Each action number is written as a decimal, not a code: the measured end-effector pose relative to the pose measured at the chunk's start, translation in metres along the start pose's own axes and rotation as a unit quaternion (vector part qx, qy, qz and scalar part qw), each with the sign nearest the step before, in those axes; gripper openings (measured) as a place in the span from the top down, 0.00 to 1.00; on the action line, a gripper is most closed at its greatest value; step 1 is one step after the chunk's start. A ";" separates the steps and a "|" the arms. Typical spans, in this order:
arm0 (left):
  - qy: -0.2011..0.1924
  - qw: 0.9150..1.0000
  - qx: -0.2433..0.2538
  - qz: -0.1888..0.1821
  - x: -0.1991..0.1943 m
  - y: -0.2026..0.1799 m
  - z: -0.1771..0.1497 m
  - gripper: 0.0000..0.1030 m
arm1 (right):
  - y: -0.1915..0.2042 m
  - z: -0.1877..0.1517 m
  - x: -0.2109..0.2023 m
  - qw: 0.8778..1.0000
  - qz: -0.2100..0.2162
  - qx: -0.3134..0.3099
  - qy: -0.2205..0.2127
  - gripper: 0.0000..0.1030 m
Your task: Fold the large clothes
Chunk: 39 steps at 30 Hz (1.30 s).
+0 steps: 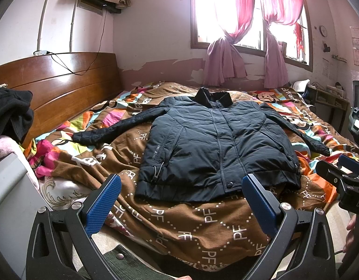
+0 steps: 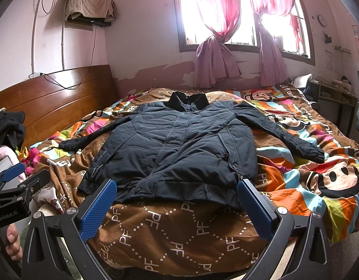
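A dark navy padded jacket (image 1: 214, 144) lies flat, front up, on the bed, collar toward the window and both sleeves spread out to the sides. It also shows in the right wrist view (image 2: 177, 149). My left gripper (image 1: 181, 184) is open and empty, held just short of the jacket's hem near the front edge of the bed. My right gripper (image 2: 177, 189) is open and empty, also just in front of the hem. The right gripper shows at the right edge of the left wrist view (image 1: 342, 175).
The bed has a brown and multicoloured patterned quilt (image 1: 202, 219). A wooden headboard (image 1: 62, 88) runs along the left, with dark clothes (image 1: 11, 114) piled near it. A window with pink curtains (image 1: 237, 23) is behind the bed. A desk (image 2: 331, 95) stands at the far right.
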<state>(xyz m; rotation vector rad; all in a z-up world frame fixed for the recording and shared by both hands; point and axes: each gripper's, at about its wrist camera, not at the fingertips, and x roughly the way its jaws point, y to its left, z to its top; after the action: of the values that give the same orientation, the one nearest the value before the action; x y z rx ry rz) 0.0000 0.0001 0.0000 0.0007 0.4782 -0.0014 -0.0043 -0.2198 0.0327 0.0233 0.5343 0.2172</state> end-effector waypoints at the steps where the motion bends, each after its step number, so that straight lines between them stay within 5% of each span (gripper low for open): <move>1: 0.000 1.000 0.000 0.000 0.000 0.000 0.000 0.02 | 0.000 0.000 0.000 1.000 0.000 0.000 0.000 0.00; 39: 0.013 1.000 0.004 0.006 0.006 0.001 0.000 0.02 | -0.002 -0.001 0.011 1.000 0.005 0.000 0.012 0.00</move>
<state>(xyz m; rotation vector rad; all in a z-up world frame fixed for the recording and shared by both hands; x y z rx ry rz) 0.0057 0.0012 -0.0025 0.0110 0.5042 0.0075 0.0044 -0.2192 0.0264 0.0241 0.5583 0.2265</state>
